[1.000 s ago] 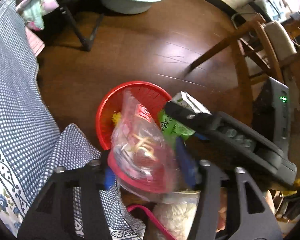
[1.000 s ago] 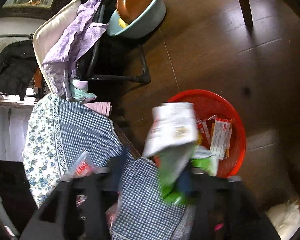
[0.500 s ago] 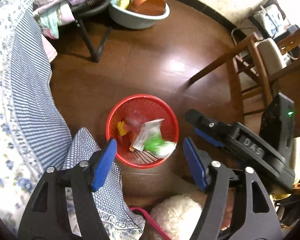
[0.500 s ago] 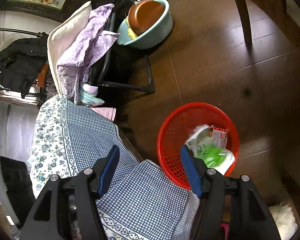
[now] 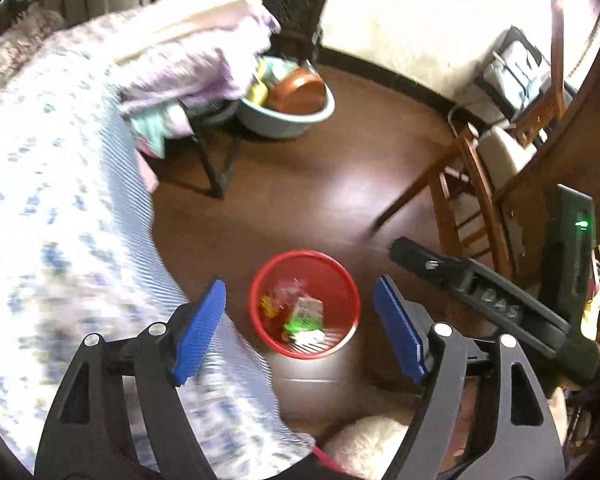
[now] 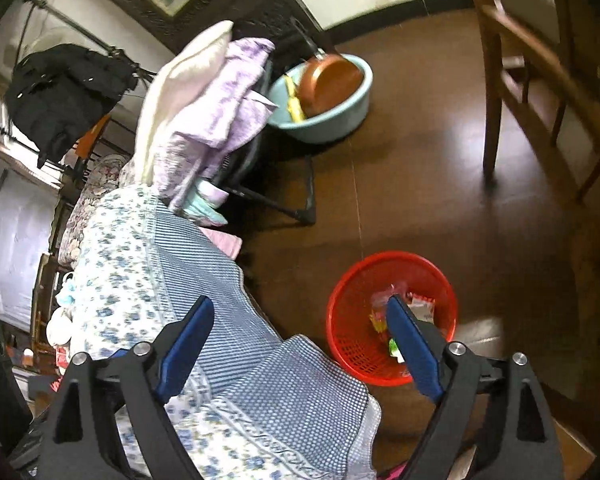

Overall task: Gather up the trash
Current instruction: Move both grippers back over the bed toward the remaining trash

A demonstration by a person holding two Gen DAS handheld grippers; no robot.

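A red mesh basket (image 5: 342,280) stands on the dark wood floor beside the table corner. Inside it lie a green-and-white carton (image 5: 306,314) and crumpled clear wrappers (image 5: 286,290). High above it my left gripper (image 5: 300,290) has its blue-padded jaws still opening, with nothing between them. In the right wrist view the same basket (image 6: 350,312) sits low and right, holding a red-and-white packet (image 6: 422,306). My right gripper (image 6: 300,308) hangs over the tablecloth corner, jaws opening wide and empty. Its black body (image 5: 480,292) shows in the left wrist view.
A blue-checked floral tablecloth (image 6: 160,264) covers the table on the left. A pale blue basin (image 6: 340,116) with a copper pan (image 6: 330,78) sits on the floor past a folding chair draped with purple cloth (image 6: 216,108). A wooden chair (image 5: 472,184) stands to the right.
Both grippers let go of their trash: the clear bag and the green-and-white carton dropped into the red basket. Both then rose well above it, jaws spreading wider.
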